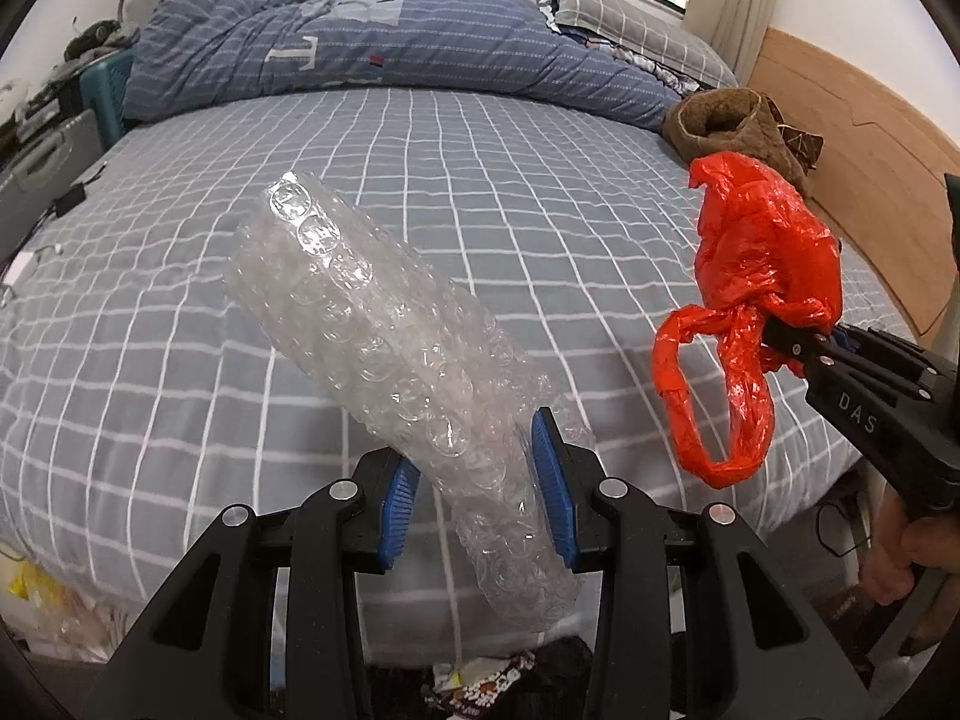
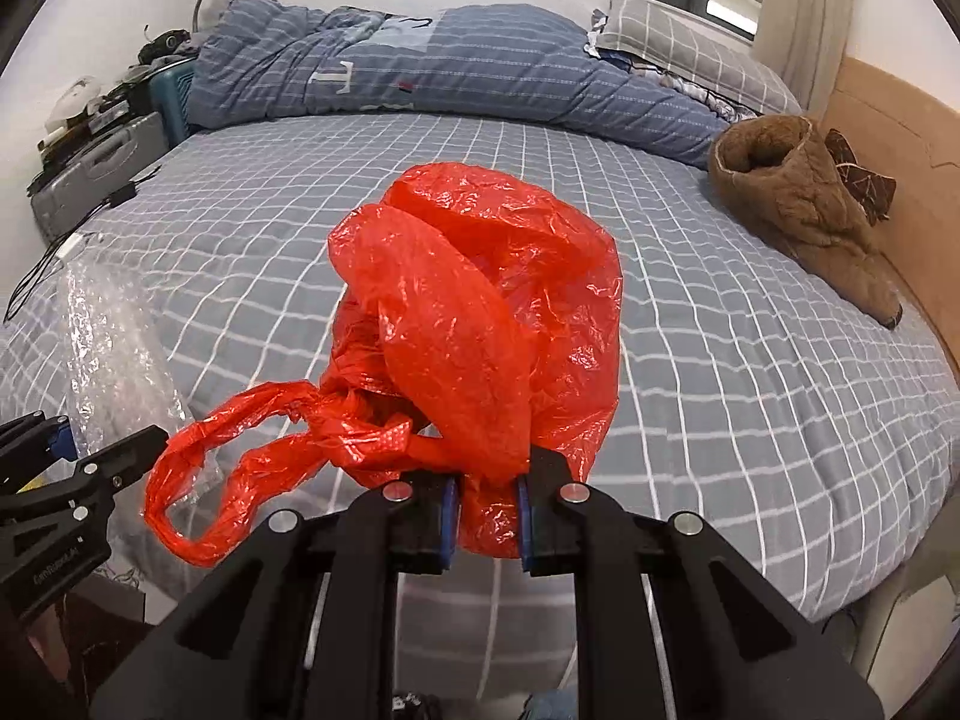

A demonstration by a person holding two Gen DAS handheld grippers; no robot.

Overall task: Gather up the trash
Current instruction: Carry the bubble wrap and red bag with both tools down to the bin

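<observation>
A roll of clear bubble wrap (image 1: 384, 354) slants up over the near edge of the bed, and my left gripper (image 1: 480, 483) is shut on its lower part between blue pads. A crumpled red plastic bag (image 2: 480, 324) hangs in the air with its loop handles drooping left; my right gripper (image 2: 489, 498) is shut on its gathered base. In the left wrist view the red bag (image 1: 762, 264) and the right gripper (image 1: 798, 348) show at the right. The right wrist view catches the bubble wrap (image 2: 108, 348) and the left gripper (image 2: 90, 456) at its left edge.
The bed (image 1: 540, 210) has a grey checked sheet, with a blue quilt (image 1: 372, 48) heaped at the far end. A brown fuzzy boot (image 2: 810, 204) lies by the wooden headboard (image 2: 900, 180). Wrappers lie on the floor (image 1: 486, 684) below. Cases and clutter (image 2: 96, 144) stand left of the bed.
</observation>
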